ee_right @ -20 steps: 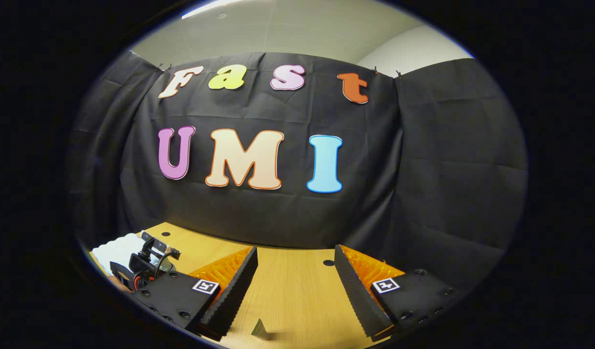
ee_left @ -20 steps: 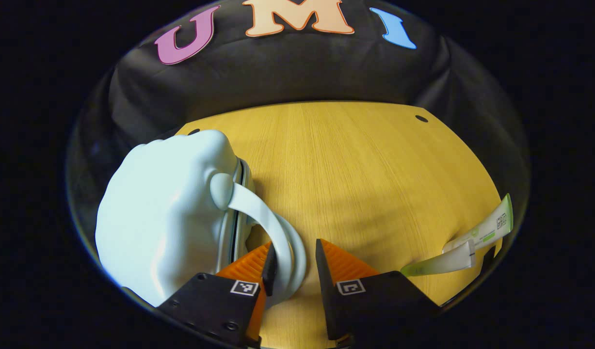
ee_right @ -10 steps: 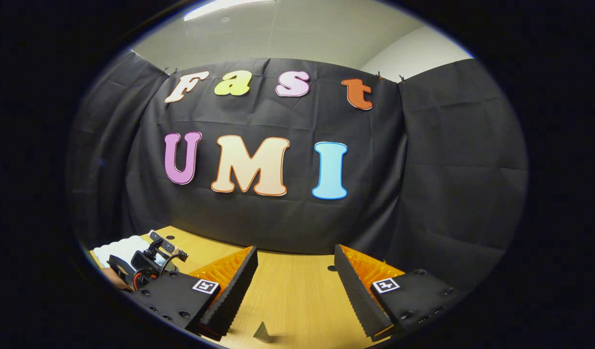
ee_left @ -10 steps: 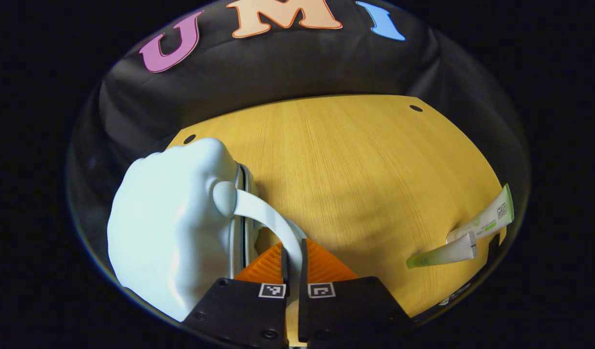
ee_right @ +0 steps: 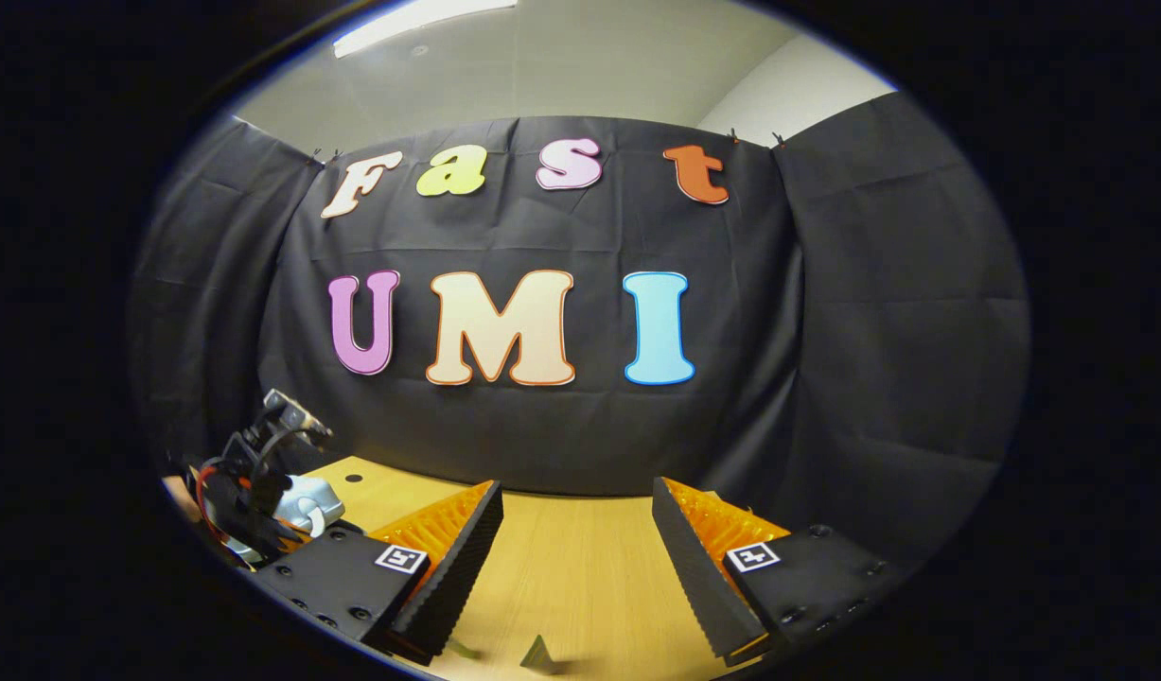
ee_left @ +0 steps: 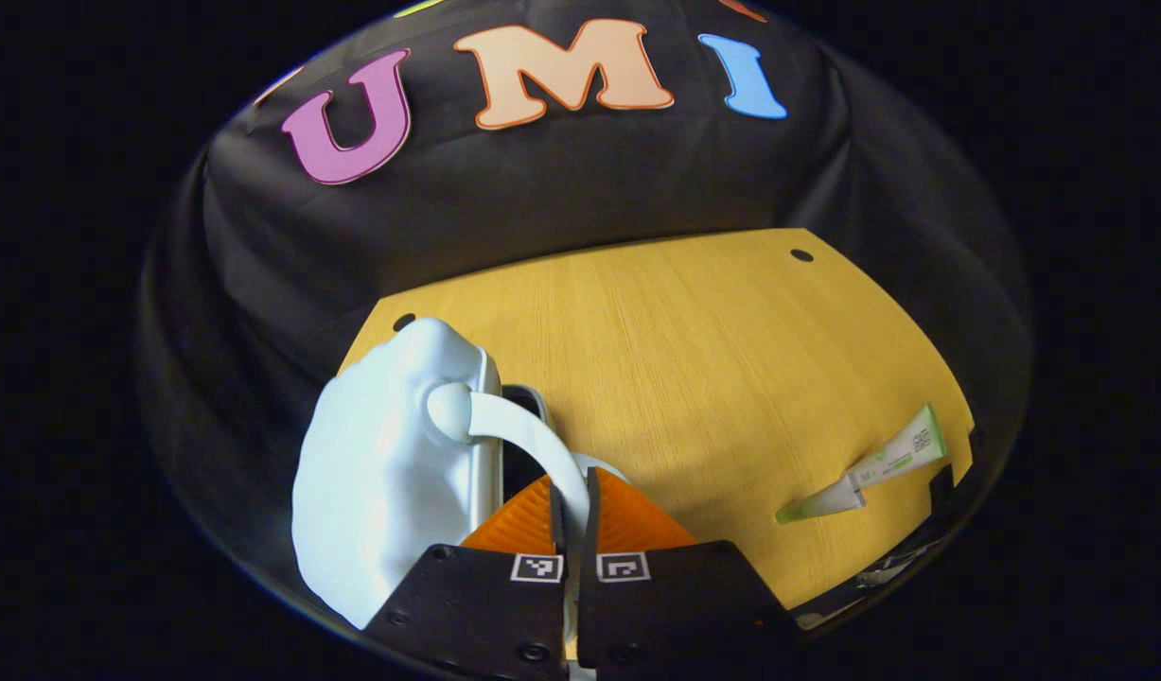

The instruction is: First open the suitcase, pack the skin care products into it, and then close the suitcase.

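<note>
Suitcase [ee_left: 381, 473], pale blue-white and moulded, stands on edge at the lower left of the left gripper view, its bottom cut off by the edge of the view. A dark gap shows between its two shells near the top; what lies inside cannot be made out. Its curved handle strap [ee_left: 523, 440] arcs from a round knob on the shell down toward the camera.

Left tool [ee_left: 572, 506] points forward and slightly down at the wooden table [ee_left: 694, 359], its two fingers brought together with the handle strap pinched between them. The strap's lower end is hidden behind the fingers.

On the right side of the table, well apart from the suitcase, lies one skin care tube [ee_left: 869, 465], white with green ends, flat on the wood near the table's front edge. Its label is too small to make out.

In the right gripper view, the right tool [ee_right: 575, 553] is held level above the table, facing the booth's black wall, with its fingers spread wide and nothing between them. A small dark pointed shape [ee_right: 539, 654] sits at the bottom edge between the fingers; it is cut off and cannot be identified. Far off at the lower left, the left tool [ee_right: 258, 482] appears with its cables, partly covering a pale patch of the suitcase [ee_right: 306, 497].
</note>
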Demonstrator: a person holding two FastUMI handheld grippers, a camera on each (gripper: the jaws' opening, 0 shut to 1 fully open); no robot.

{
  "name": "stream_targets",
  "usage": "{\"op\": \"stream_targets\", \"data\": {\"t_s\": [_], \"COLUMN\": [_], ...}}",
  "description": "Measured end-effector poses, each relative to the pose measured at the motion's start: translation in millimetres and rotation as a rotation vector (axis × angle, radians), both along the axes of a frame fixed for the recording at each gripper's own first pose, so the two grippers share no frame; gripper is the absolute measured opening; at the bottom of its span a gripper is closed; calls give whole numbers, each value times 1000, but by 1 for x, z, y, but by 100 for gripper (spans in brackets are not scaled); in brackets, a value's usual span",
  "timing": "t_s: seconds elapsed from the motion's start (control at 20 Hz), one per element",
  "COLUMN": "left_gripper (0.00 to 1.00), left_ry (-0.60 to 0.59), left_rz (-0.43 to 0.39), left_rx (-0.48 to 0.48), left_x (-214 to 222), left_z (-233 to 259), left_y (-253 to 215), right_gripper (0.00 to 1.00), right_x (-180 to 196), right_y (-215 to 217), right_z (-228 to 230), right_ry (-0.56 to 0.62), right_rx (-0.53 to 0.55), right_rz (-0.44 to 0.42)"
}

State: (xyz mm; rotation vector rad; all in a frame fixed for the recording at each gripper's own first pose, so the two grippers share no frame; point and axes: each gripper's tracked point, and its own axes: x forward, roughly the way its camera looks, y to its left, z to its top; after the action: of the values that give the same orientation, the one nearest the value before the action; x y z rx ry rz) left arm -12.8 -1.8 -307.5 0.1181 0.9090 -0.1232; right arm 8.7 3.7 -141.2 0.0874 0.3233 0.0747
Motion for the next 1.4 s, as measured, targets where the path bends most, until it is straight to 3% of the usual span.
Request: {"op": "stream_targets", "data": {"t_s": [0.2,0.45,0.7,1.0,1.15,1.4], "left_gripper": [0,0,0,0,0,0], "left_ry": [-77,-164,-201,-235,-261,-259], "left_rz": [56,88,144,192,244,298], "left_rx": [-53,35,18,115,70,103], "left_x": [5,20,22,27,32,30], "left_z": [34,51,58,60,59,50], "left_y": [18,55,71,119,123,157], "right_gripper": [99,99,98,98,98,99], "right_x": [1,-1,2,6,8,9], "right_y": [21,61,103,140,160,198], "right_z": [-4,-6,-4,-4,-4,-4], "right_ry": [9,17,11,5,2,-12], "right_rx": [23,35,46,39,30,13], "right_rz": [26,90,143,133,116,83]}}
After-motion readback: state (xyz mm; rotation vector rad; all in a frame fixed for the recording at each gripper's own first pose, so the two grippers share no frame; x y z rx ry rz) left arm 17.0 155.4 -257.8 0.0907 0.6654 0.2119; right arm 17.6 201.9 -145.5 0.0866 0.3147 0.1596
